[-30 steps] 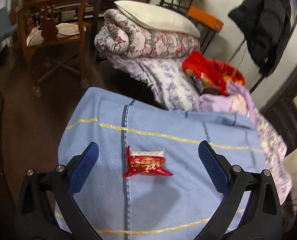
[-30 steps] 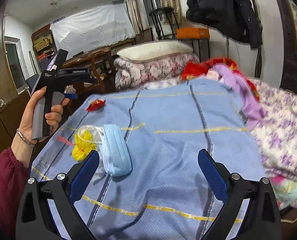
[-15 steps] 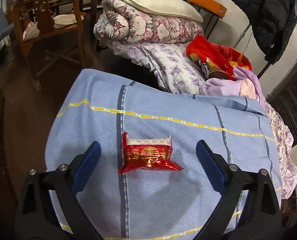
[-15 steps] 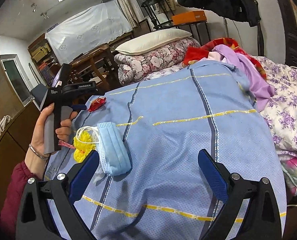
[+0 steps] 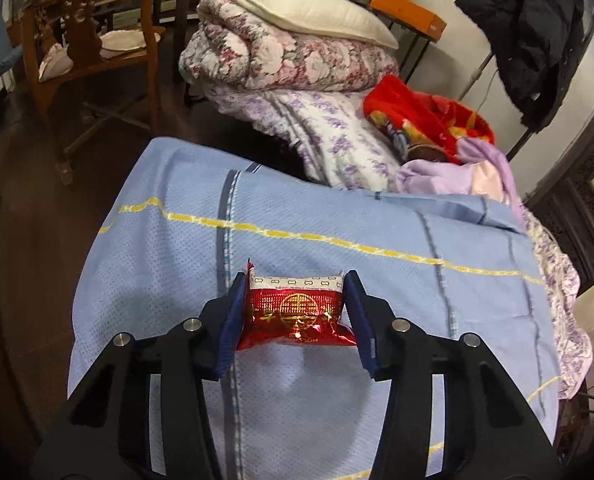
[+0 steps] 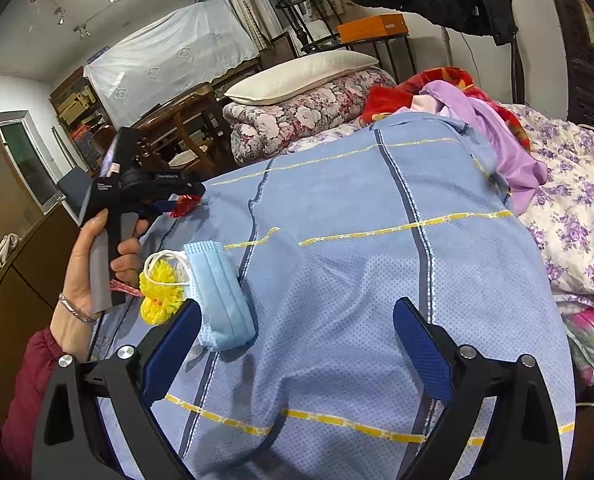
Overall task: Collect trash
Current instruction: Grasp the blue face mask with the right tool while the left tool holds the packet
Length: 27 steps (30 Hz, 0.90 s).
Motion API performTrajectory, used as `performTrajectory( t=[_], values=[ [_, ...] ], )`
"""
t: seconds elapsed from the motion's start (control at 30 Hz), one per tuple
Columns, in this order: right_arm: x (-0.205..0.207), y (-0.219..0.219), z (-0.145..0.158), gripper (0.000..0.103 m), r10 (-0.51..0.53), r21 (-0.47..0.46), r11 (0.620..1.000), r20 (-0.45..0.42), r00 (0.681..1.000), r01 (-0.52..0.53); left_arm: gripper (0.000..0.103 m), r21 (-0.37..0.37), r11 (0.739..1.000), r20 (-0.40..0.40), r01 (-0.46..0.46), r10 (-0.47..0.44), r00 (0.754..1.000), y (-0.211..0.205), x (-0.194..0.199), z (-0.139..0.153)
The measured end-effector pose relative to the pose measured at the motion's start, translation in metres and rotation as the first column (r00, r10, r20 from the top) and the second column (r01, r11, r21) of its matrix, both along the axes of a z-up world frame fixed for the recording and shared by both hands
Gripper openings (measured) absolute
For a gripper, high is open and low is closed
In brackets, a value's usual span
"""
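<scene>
Left wrist view: left gripper (image 5: 295, 300) clamped on red foil wrapper (image 5: 295, 312), blue pads (image 5: 233, 320) pressing both ends; jaws just been closing, wrapper between them. Wrapper w/ gold emblem and white band along far edge, resting on blue blanket (image 5: 337, 216) near its far end, beside dark stripe. Yellow stripes across blanket. Beyond: floral quilt roll (image 5: 281, 56) w/ cream pillow (image 5: 309, 12) on top, red cloth (image 5: 425, 116), lilac cloth (image 5: 449, 172), wooden chair (image 5: 85, 40) at left, black coat (image 5: 537, 40) hanging at right.

Right wrist view: right gripper (image 6: 297, 336) spread wide, nothing between pads, hovering over blue blanket (image 6: 377, 272). Blue face mask (image 6: 221, 292) lying just beside left pad, touching yellow flower-like thing (image 6: 161, 292) w/ white loops. Farther left, person's left hand (image 6: 93, 264), bracelet at wrist, maroon sleeve (image 6: 21, 392), gripping handle of left gripper (image 6: 177, 200); red wrapper (image 6: 185, 204) pinched at its tip, at blanket's far left edge, well apart from mask. Pillow (image 6: 301, 72) on quilt roll behind.
</scene>
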State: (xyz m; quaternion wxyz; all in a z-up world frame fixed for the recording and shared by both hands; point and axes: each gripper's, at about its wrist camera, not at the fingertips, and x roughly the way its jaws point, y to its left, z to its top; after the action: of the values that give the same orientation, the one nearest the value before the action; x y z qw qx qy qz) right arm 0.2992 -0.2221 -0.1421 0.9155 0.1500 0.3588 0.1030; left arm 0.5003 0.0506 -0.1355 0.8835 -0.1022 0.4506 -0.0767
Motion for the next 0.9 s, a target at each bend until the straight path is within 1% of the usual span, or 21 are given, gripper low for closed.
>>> performTrajectory(
  t=[0.07,0.17,0.3,0.37,0.4,0.47,0.57,0.6,0.67,0.77,0.9],
  values=[
    [0.001,-0.001,-0.001,0.093,-0.011,-0.006,1.0,-0.007,1.0,0.011,0.048,0.003,1.0,0.026,0.008,-0.008,1.0,-0.003,-0.003,0.008],
    [0.002,-0.002,-0.002,0.091,-0.03,-0.014,0.999,-0.015,0.999,0.029,0.048,-0.015,1.0,0.064,0.021,-0.02,0.998,-0.006,-0.01,0.022],
    [0.003,-0.001,-0.003,0.091,-0.034,-0.027,0.999,-0.026,0.999,0.034,0.048,-0.025,1.0,0.085,0.016,-0.014,0.996,-0.006,-0.023,0.036],
    [0.004,-0.001,-0.004,0.091,-0.034,-0.027,0.999,-0.028,0.999,0.033,0.048,-0.048,0.999,0.098,0.018,-0.013,0.995,-0.004,-0.034,0.046],
    [0.004,-0.002,-0.004,0.091,-0.032,-0.023,0.999,-0.029,0.999,0.032,0.048,-0.074,0.997,0.105,0.021,-0.013,0.994,-0.002,-0.042,0.051],
    [0.004,-0.002,-0.004,0.091,-0.033,-0.019,0.999,-0.028,0.999,0.032,0.048,-0.127,0.991,0.12,0.034,-0.019,0.993,0.003,-0.063,0.06],
    [0.003,-0.002,-0.003,0.091,-0.035,-0.019,0.999,-0.023,0.999,0.034,0.048,-0.14,0.99,0.136,0.032,-0.013,0.991,0.005,-0.094,0.064],
    [0.003,-0.003,-0.003,0.091,-0.036,-0.018,0.999,-0.019,0.999,0.036,0.048,-0.148,0.988,0.139,0.036,-0.015,0.99,0.006,-0.111,0.064],
    [0.002,-0.004,-0.003,0.091,-0.035,-0.015,0.999,-0.013,0.999,0.035,0.048,-0.148,0.988,0.142,0.042,-0.021,0.99,0.006,-0.134,0.063],
    [0.0,-0.005,-0.001,0.091,-0.02,0.004,1.0,0.007,1.0,0.02,0.048,-0.105,0.994,0.166,0.042,-0.025,0.986,0.007,-0.181,0.06],
    [-0.006,-0.006,0.003,0.091,-0.017,0.009,1.0,0.042,0.999,0.016,0.048,-0.122,0.992,0.159,0.04,-0.021,0.987,0.014,-0.229,0.043]
  ],
)
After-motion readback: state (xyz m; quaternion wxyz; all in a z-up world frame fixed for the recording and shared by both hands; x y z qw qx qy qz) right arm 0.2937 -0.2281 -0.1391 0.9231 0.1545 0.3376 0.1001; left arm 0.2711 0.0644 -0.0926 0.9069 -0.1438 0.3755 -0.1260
